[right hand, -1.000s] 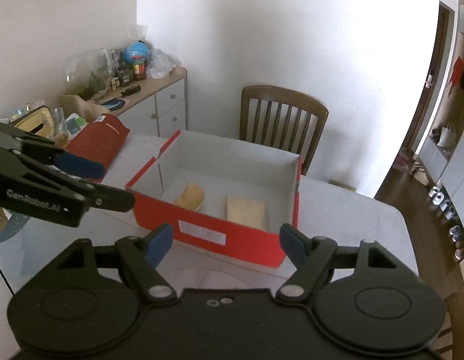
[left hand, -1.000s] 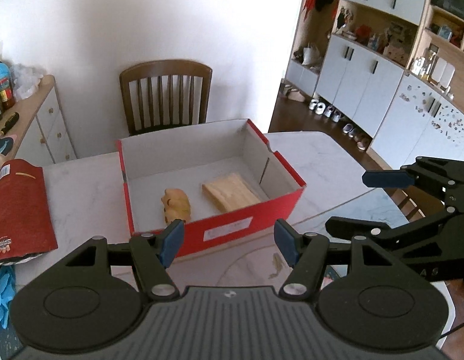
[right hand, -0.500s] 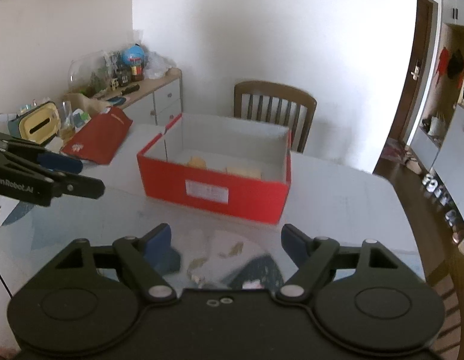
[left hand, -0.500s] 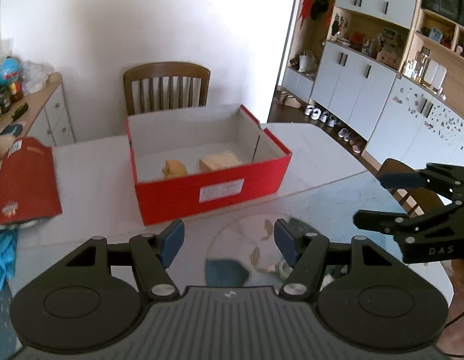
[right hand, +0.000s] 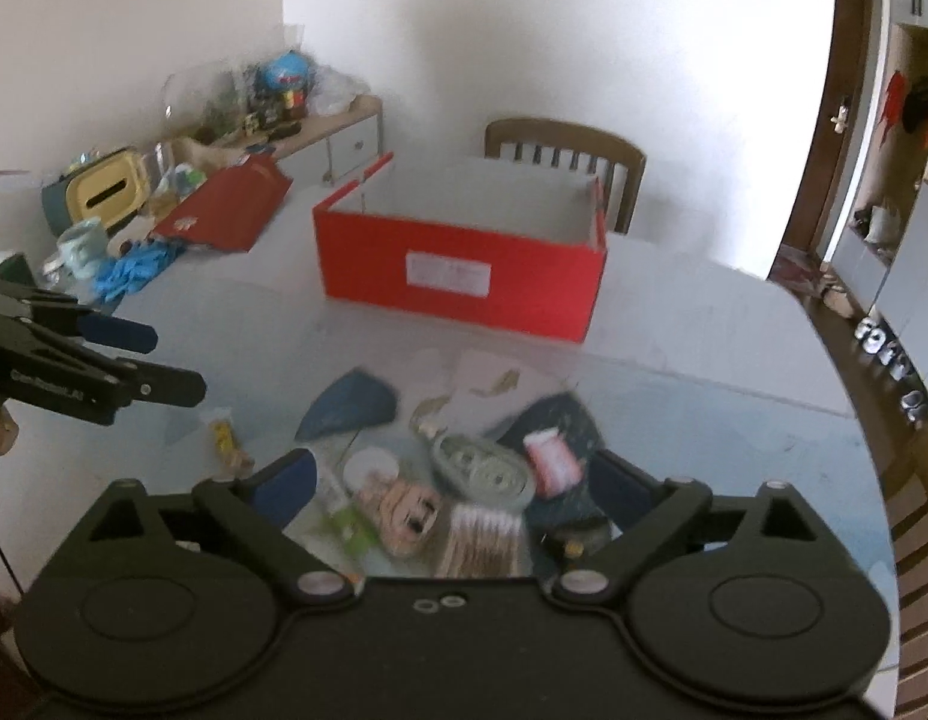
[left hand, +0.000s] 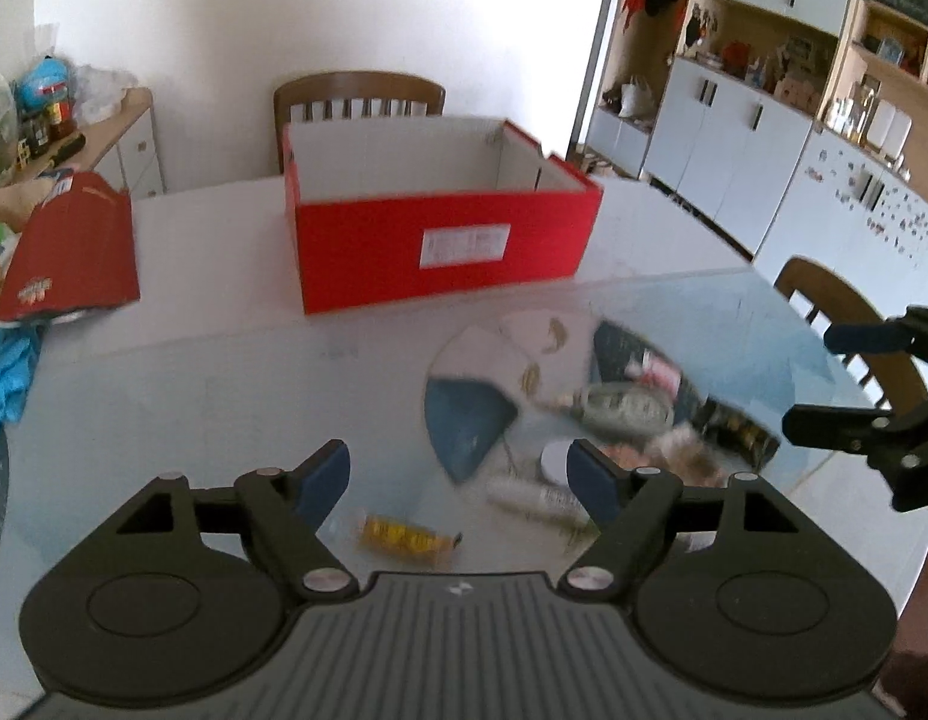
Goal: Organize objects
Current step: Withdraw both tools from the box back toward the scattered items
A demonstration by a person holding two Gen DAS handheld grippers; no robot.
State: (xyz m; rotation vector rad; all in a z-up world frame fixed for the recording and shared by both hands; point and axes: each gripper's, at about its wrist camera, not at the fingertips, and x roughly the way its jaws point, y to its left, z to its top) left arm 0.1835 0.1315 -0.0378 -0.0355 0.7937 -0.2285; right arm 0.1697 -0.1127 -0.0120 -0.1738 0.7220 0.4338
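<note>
**Trainee:** Why is the red box (left hand: 446,252) set back toward the far edge of the table (left hand: 224,372)?

**Operator:** I read it as the bin. It stands open-topped with its long labelled wall facing me, so both tools can reach over that wall. From these low views I cannot see inside it.

**Trainee:** And the loose items?

**Operator:** They lie in a blurred pile (right hand: 464,474) near the table's near edge, directly ahead of the right gripper (right hand: 458,480). A yellow packet (left hand: 404,534) lies apart, just ahead of the left gripper (left hand: 458,474).

**Trainee:** State of the tools?

**Operator:** Both sets of jaws are opening, with nothing pinched between them. I judge that each is spreading to pick something up: the left nearest the yellow packet, the right over the pile.

**Trainee:** The red lid (left hand: 68,252)?

**Operator:** It is parked by the left edge, clear of the working area.
</note>
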